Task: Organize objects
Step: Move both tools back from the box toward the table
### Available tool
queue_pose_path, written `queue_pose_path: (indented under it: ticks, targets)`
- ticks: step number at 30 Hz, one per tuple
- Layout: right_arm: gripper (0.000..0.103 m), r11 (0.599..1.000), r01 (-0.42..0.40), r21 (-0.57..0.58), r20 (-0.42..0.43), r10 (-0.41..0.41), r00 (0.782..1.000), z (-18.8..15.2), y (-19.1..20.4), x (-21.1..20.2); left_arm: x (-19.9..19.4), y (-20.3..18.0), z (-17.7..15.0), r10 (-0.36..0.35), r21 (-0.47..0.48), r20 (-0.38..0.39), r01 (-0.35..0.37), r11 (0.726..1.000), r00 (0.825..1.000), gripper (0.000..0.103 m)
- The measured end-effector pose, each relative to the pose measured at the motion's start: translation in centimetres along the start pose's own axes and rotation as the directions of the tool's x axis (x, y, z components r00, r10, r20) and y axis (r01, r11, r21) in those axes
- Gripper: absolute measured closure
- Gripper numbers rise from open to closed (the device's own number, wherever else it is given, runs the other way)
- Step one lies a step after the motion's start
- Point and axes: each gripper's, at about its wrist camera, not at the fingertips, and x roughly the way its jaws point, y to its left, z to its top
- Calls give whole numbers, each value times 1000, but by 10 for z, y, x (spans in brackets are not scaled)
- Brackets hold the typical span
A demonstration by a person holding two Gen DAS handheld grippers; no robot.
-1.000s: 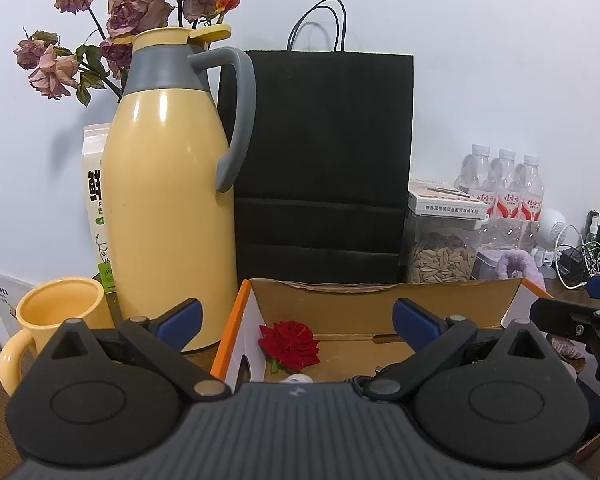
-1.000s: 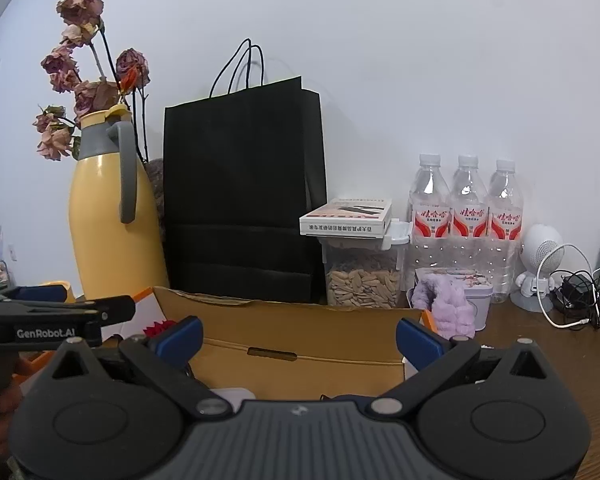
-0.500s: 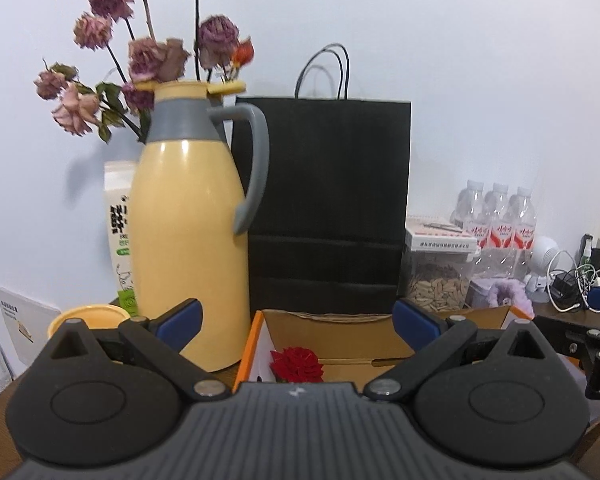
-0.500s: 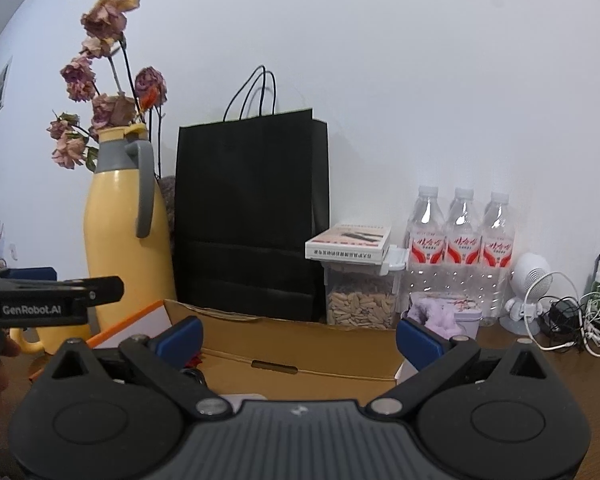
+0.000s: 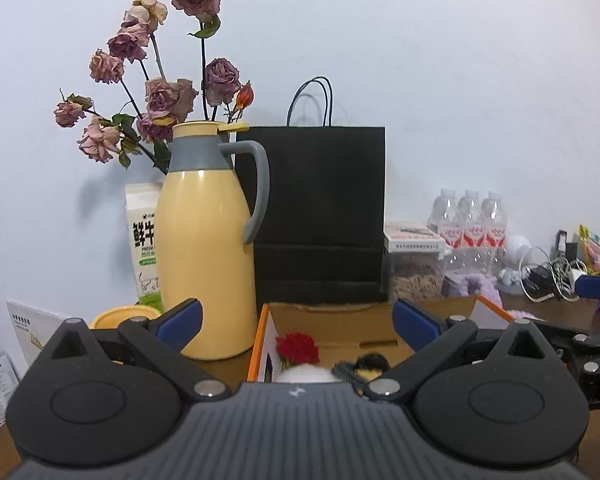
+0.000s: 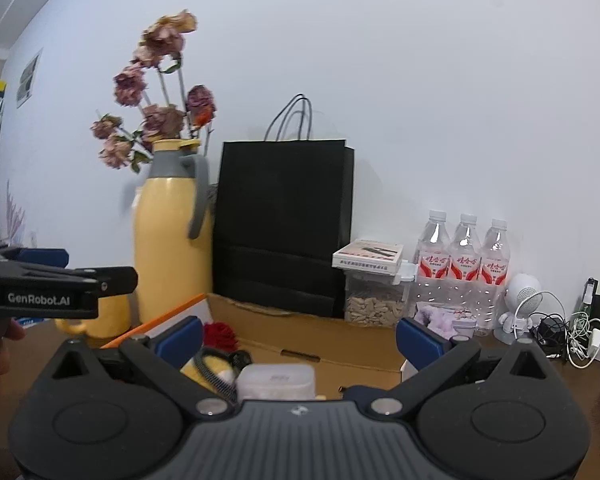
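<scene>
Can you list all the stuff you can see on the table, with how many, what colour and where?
thermos jug: one, yellow with grey handle, left, upright
dried roses: a bunch, faded pink, behind the jug
milk carton: one, white and green, behind the jug
mug: one, yellow, left of the jug
paper bag: one, black, against the wall
cardboard box: one, brown, orange edge, front, open
red flower: one, inside the box
water bottles: three, clear, red labels, right
seed container: one, clear, beside the bag
cables: a tangle, far right
left gripper: open
right gripper: open
</scene>
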Motion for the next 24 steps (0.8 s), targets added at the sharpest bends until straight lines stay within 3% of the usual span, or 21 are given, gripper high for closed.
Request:
queue_pose_path:
  ticks: [8,16,24]
  targets:
    - [0,999,-24,-48,-63,21,998,-17,20,-30,-37,4,-26,18,20,-118,-16,1000,993,0]
    - [0,996,-72,-46,-166,64,984,-51,25,-46,-75,-5,-57,74,78,-238,-57,995,968,0]
    - [0,995,-93,-46,-250,79,965,-76,14,-54,-96,-17,-73,142,65,-317,-128,990,938,0]
